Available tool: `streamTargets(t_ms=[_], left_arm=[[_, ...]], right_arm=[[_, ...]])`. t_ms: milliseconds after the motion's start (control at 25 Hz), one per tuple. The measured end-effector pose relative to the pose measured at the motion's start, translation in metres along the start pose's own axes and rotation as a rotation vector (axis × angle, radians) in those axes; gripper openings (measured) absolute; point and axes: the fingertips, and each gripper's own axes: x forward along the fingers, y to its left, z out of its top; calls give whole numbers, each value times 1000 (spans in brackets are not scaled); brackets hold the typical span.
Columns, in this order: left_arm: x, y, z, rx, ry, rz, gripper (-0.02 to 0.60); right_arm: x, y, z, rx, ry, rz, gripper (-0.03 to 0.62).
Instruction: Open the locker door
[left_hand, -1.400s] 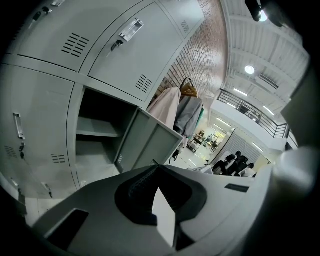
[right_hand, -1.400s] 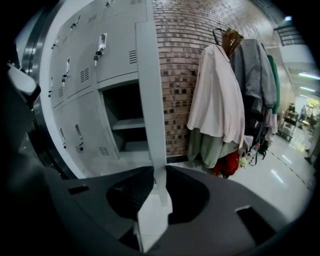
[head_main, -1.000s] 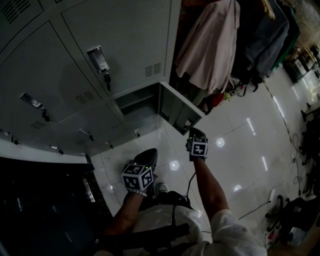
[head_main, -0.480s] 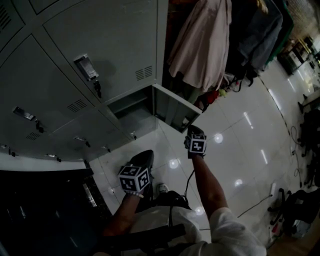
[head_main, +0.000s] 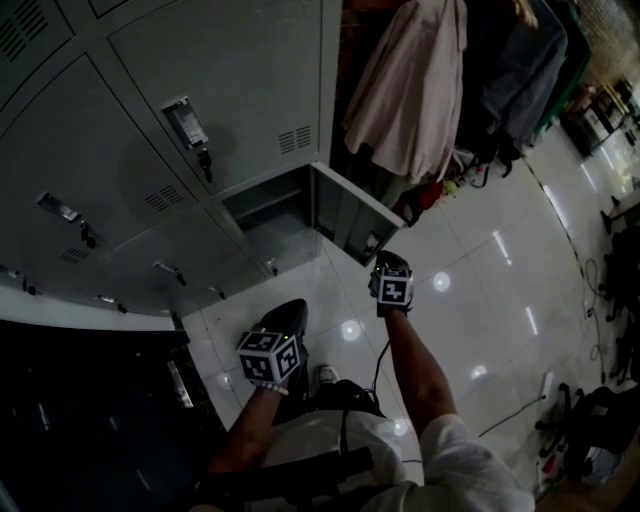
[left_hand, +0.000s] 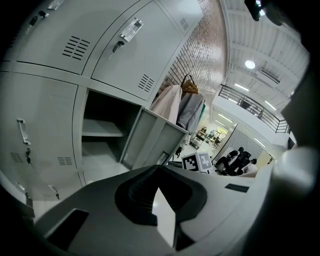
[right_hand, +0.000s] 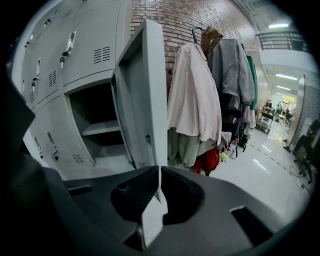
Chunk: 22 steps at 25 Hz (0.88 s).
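Grey steel locker door (right_hand: 145, 100) is already hanging wide beside the coats (right_hand: 192, 95), and you are carrying right gripper (right_hand: 159, 172) and left gripper (left_hand: 158, 169) with jaws pressed together on nothing, so any shove now is risking the door rebounding shut or clipping those coats.

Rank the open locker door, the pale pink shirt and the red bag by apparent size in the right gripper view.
1. open locker door, helped by nearness
2. pale pink shirt, close behind
3. red bag, clearly smallest
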Motion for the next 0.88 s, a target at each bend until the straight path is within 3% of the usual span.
streamTargets(t_ms=[240, 440, 880], left_arm=[[-25, -2, -13, -40, -37, 55, -2], [-47, -10, -30, -90, -52, 92, -2], [-113, -4, -49, -106, -134, 143, -2]], right_arm=[[-19, 15, -15, -41, 10, 50, 25], [-53, 28, -2, -85, -27, 62, 25], [-142, 136, -39, -61, -25, 303, 6]])
